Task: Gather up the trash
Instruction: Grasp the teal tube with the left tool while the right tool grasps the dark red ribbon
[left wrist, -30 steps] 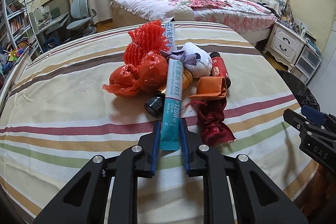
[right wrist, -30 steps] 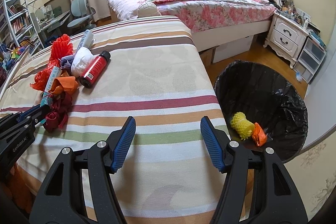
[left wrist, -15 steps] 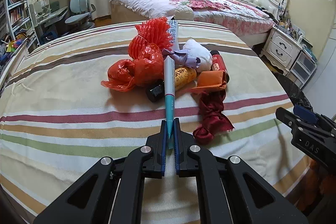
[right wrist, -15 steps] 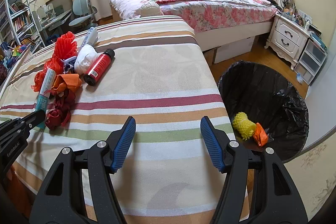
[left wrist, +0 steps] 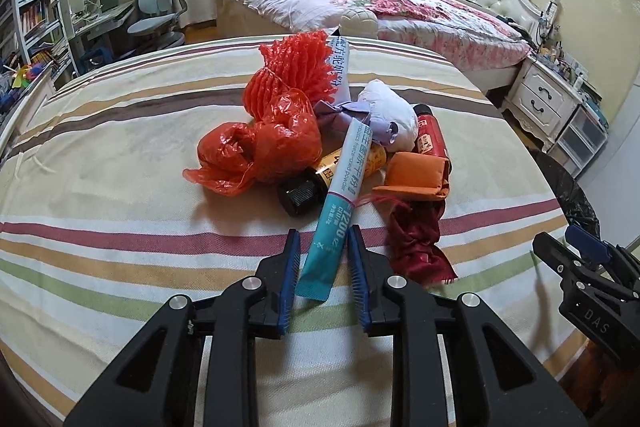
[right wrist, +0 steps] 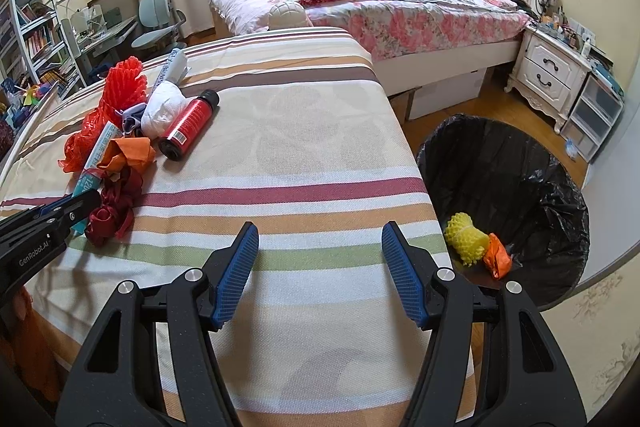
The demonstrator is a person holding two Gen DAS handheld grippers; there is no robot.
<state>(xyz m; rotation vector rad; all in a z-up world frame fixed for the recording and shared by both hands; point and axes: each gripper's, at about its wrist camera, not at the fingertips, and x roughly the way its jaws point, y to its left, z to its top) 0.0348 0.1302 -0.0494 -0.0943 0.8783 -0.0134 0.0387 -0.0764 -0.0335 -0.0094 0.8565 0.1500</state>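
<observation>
A pile of trash lies on the striped tablecloth (left wrist: 100, 155): a teal and white sachet (left wrist: 334, 223), red plastic bag (left wrist: 264, 151), red foam net (left wrist: 296, 71), dark bottle (left wrist: 304, 189), red can (right wrist: 190, 125), orange wrapper (left wrist: 416, 177), dark red ribbon (left wrist: 418, 243), white wad (left wrist: 390, 115). My left gripper (left wrist: 322, 259) is open, its jaws on either side of the sachet's near end, a small gap on each side. My right gripper (right wrist: 320, 263) is wide open and empty above the table's right part, near the black bin (right wrist: 504, 163).
The bin stands on the floor right of the table and holds a yellow foam net (right wrist: 466, 243) and an orange scrap (right wrist: 497, 259). A bed (right wrist: 360, 3) and nightstand (right wrist: 552, 75) are behind. A desk and chairs (left wrist: 156, 15) stand at far left.
Half a second ago my left gripper was shut on the sachet's edge; now its jaws have opened and the sachet lies flat, tilted right. The right gripper has hardly moved.
</observation>
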